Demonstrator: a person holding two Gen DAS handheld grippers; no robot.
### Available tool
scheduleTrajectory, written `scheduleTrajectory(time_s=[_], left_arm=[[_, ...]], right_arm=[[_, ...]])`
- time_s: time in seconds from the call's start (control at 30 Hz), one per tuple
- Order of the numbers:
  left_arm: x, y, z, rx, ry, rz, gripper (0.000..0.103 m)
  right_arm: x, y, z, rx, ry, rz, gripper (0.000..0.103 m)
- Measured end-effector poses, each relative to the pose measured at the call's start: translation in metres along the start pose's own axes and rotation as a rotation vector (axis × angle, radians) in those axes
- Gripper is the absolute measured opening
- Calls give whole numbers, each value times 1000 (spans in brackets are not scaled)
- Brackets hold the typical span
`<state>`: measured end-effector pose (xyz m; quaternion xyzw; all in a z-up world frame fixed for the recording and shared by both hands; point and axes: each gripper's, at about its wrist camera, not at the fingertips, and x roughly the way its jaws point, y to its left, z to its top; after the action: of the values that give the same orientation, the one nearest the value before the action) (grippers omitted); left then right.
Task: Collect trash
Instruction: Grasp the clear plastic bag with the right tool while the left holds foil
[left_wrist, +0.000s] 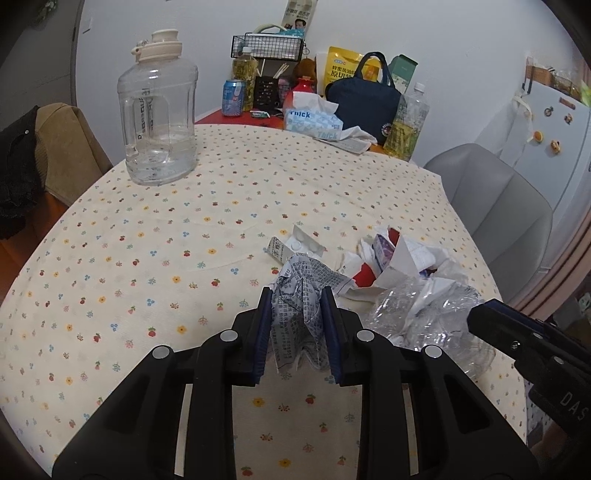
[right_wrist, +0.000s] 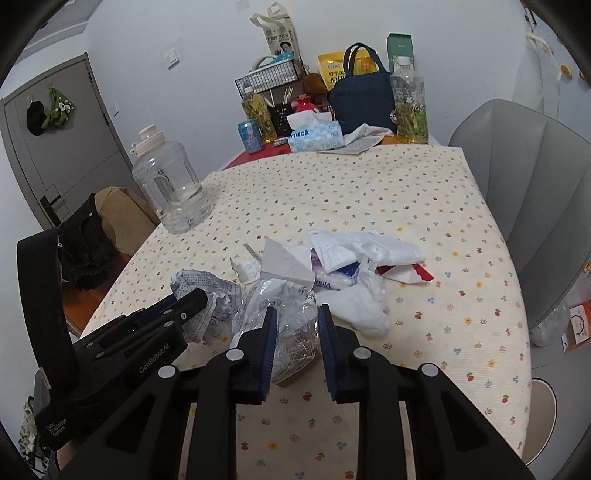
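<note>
Floral tablecloth (left_wrist: 147, 258); left gripper (left_wrist: 297, 295) clamps crumpled leaflet (left_wrist: 299, 291), right gripper (right_wrist: 297, 314) clamps crushed bottle (right_wrist: 291, 332).

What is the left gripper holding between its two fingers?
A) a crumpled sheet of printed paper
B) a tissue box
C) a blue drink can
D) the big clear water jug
A: in the left wrist view the left gripper has its blue pads pressed on both sides of a crumpled sheet of printed paper, lifted a little above the flowered tablecloth.
</note>
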<state>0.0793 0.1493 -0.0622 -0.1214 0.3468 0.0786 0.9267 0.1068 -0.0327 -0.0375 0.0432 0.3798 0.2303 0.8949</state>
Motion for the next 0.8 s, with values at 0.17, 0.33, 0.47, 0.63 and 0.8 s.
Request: scheduleTrajectory(time_s=[0.17, 0.33, 0.47, 0.63, 0.8], left_arm=[[-13, 3, 4, -11, -29, 15, 26], [-28, -6, 6, 6, -55, 19, 26], [-38, -18, 6, 25, -70, 16, 26], [-50, -44, 7, 67, -93, -6, 26], [-62, -72, 9, 109, -119, -29, 26]], right_arm=[[-14, 4, 1, -16, -35, -8, 23], [-30, 5, 1, -22, -63, -33, 23], [-49, 0, 1, -27, -100, -74, 23], [-75, -14, -1, -13, -135, -122, 23], [-98, -33, -4, 16, -168, -164, 23]])
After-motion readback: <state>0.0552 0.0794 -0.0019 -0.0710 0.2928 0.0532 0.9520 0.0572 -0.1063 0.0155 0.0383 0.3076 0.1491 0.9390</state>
